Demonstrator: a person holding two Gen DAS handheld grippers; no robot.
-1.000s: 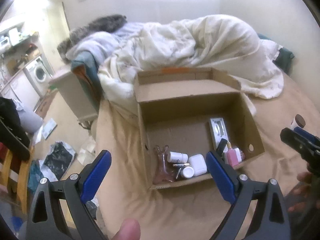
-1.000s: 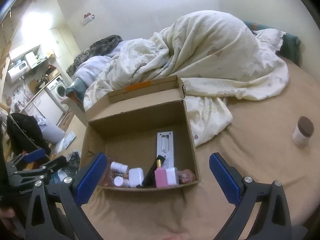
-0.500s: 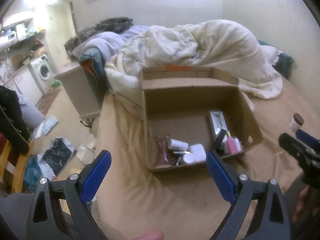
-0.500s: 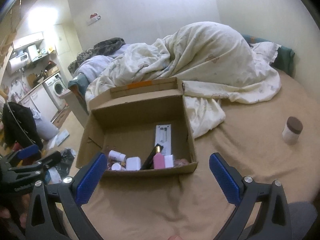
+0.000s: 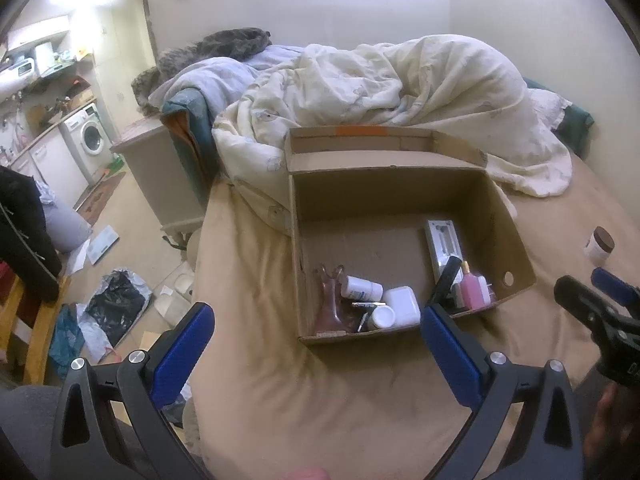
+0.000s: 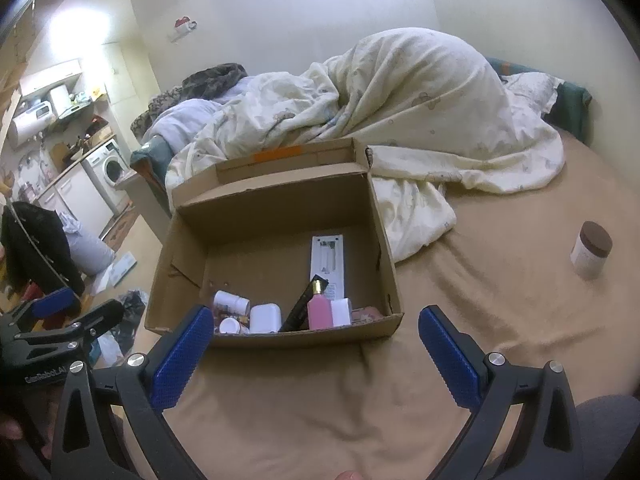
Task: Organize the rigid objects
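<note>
Cardboard box [image 6: 276, 208] of small items sits on the tan bedsheet [image 6: 320, 400]; both grippers released, empty.

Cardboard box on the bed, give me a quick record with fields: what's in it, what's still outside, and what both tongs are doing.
box: open cardboard box on tan sheet
inside: pink bottle, white case, white pill bottle, black tube, flat white pack
outside: brown-lidded jar, upright, right of box
left tongs: open, just widened, empty
right tongs: open, empty
</note>
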